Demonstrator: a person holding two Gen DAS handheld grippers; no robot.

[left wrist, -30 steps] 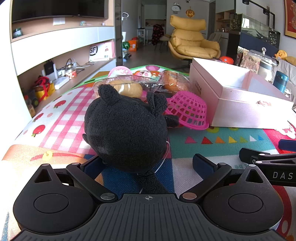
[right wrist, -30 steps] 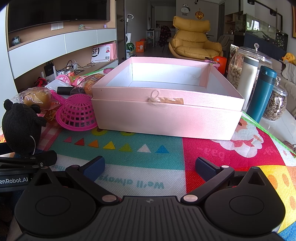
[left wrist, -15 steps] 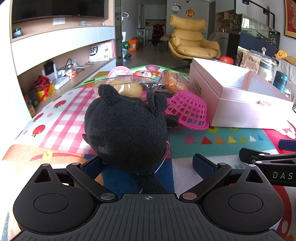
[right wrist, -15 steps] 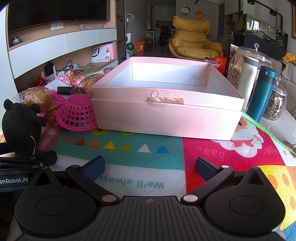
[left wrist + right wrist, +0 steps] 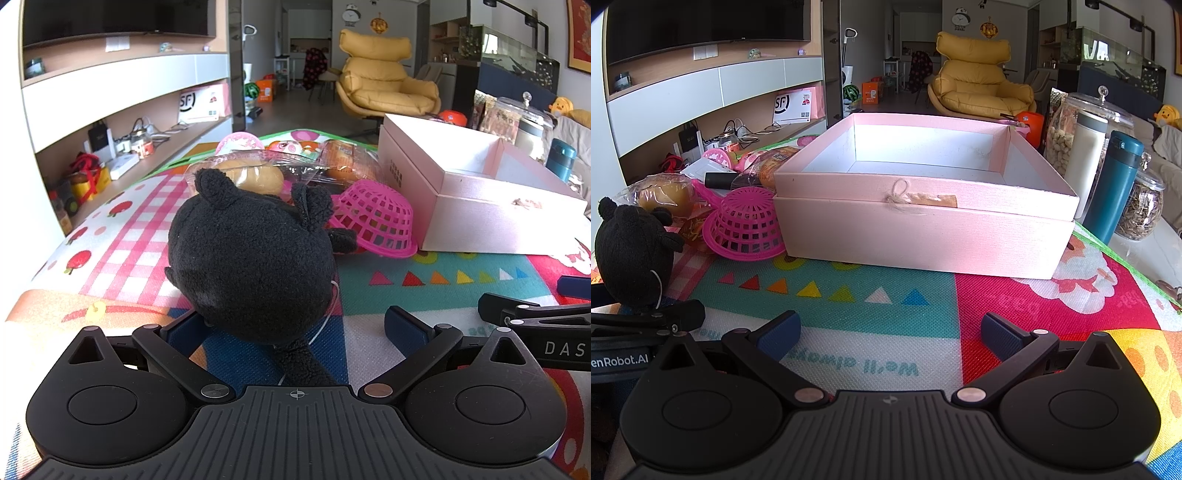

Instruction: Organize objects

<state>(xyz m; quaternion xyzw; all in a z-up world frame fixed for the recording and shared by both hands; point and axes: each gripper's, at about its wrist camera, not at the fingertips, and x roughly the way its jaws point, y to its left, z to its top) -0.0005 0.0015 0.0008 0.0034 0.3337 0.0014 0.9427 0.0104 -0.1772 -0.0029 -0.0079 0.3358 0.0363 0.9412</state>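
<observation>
Holding: your left tool (image 5: 295, 325) holds nothing, wide open around the fluffy black plush toy (image 5: 255, 258).
Right tool (image 5: 888, 328): wide open, empty, facing the open pink cardboard box (image 5: 923, 229).

Change record: no change is visible in either view across the last second. The left hand-held gripper (image 5: 295, 325) sits where it did, its jaws spread as wide as before around the black plush toy (image 5: 255, 266), which has not shifted. The right hand-held gripper (image 5: 888, 328) likewise shows the same wide spread and the same place before the pink box (image 5: 923, 221). Nothing on the table has moved, appeared or gone.
</observation>
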